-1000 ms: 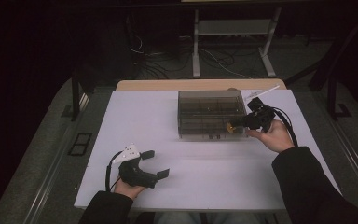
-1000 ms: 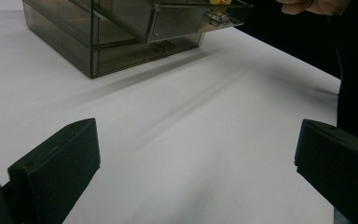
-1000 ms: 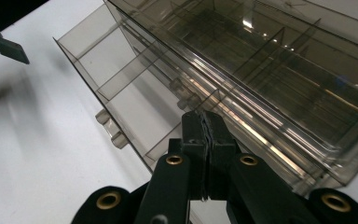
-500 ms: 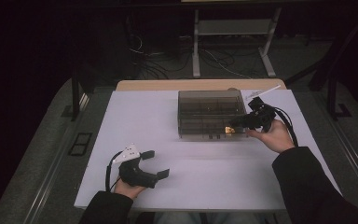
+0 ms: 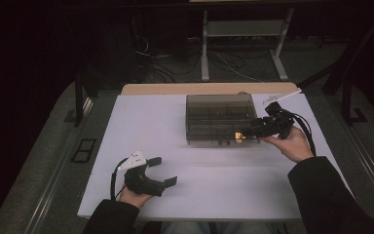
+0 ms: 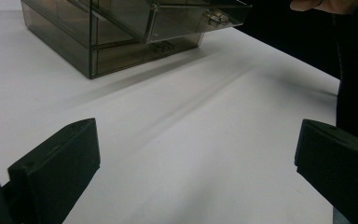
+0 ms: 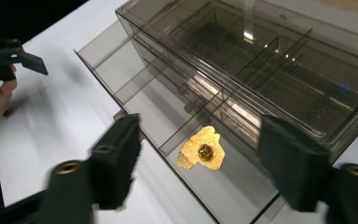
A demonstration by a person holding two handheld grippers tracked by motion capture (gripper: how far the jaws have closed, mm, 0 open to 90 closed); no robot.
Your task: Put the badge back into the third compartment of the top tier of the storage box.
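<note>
1. Right tool (image 7: 198,172): jaws have just been opening, now wide apart above the gold pin (image 7: 201,150), gripping nothing.
2. Pin lies in the pulled-out drawer (image 7: 121,70) of the smoky organizer box (image 5: 219,117), toward the table's (image 5: 141,126) far right.
3. Left tool (image 5: 163,170): wide open, empty, near front edge.

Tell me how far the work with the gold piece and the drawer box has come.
Done: the gold piece lies in a compartment of the pulled-out drawer of the smoky plastic drawer box. In hand: the right claw has just been opening above it, nothing between its jaws. The left claw rests open on the table. Left: probably pushing the drawer shut.
</note>
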